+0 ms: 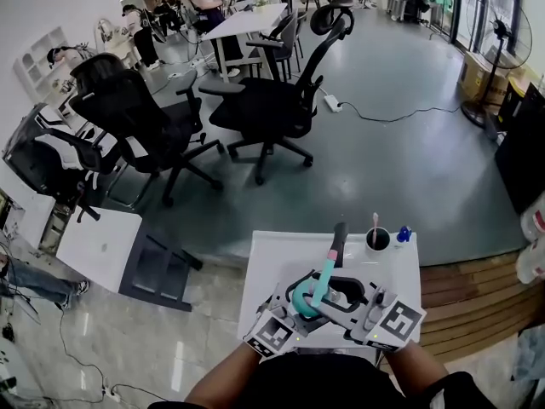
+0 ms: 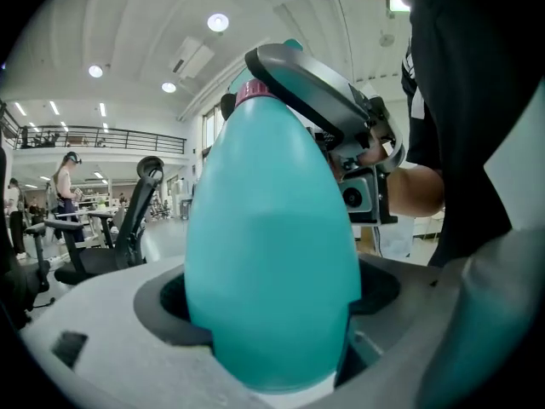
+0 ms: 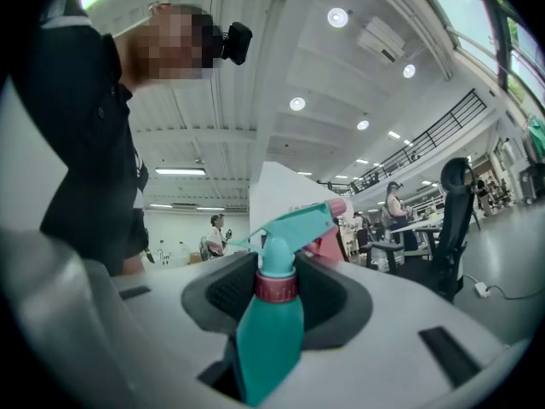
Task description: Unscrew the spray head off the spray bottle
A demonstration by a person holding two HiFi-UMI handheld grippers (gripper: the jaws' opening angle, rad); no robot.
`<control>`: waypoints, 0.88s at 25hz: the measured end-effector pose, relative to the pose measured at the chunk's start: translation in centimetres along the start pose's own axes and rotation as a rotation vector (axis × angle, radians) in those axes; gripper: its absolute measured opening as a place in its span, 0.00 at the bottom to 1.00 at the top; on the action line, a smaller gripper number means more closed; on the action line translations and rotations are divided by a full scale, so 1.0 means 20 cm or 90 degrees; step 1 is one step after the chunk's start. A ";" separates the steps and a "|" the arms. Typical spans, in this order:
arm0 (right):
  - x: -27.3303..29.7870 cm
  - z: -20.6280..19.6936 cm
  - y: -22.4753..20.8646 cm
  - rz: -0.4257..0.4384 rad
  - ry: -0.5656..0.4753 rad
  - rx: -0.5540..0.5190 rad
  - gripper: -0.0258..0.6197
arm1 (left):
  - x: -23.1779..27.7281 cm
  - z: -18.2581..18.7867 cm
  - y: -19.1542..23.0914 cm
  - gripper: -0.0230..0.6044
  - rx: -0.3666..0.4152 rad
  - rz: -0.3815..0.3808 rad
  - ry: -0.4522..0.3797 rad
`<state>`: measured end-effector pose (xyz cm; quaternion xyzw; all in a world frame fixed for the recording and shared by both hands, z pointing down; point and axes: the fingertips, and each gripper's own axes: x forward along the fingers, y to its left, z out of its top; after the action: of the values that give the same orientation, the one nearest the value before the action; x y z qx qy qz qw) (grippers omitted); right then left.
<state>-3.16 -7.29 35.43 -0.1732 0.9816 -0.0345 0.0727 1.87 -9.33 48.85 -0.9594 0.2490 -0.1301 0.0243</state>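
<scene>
spray bottle [image 1: 321, 284] sits over the table [image 1: 281, 258], cup [image 1: 377, 239] behind it, chairs [image 1: 264, 109] beyond.

The spray bottle [image 2: 272, 228] is teal and egg-shaped, held tilted above the counter [image 1: 277, 258]. Its teal spray head [image 3: 294, 227] is pink-tipped and still on, above a dark-pink collar [image 3: 275, 286].
</scene>
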 end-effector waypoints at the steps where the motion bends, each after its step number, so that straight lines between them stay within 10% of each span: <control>1: 0.00 0.00 0.02 0.019 0.003 0.003 0.27 | 0.00 0.00 -0.03 0.77 0.002 -0.027 -0.005; 5: -0.05 0.02 0.11 0.124 0.009 0.005 0.27 | -0.03 0.02 -0.19 0.77 0.036 -0.158 -0.026; 9: -0.09 0.03 0.14 0.196 0.002 -0.011 0.27 | -0.04 0.04 -0.22 0.77 0.055 -0.187 -0.023; 11: -0.08 0.02 0.12 0.169 0.003 -0.039 0.27 | -0.02 0.04 -0.16 0.77 0.044 -0.142 -0.026; 13: -0.05 -0.01 0.08 0.121 0.013 -0.057 0.48 | -0.01 0.03 -0.05 0.77 0.023 -0.067 -0.029; 22: -0.02 -0.02 -0.08 -0.135 -0.025 -0.034 0.45 | -0.06 -0.10 0.27 0.77 -0.020 0.223 0.038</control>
<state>-2.36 -8.71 36.04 -0.2787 0.9567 -0.0120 0.0835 -2.22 -13.38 49.79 -0.8974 0.4149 -0.1483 0.0241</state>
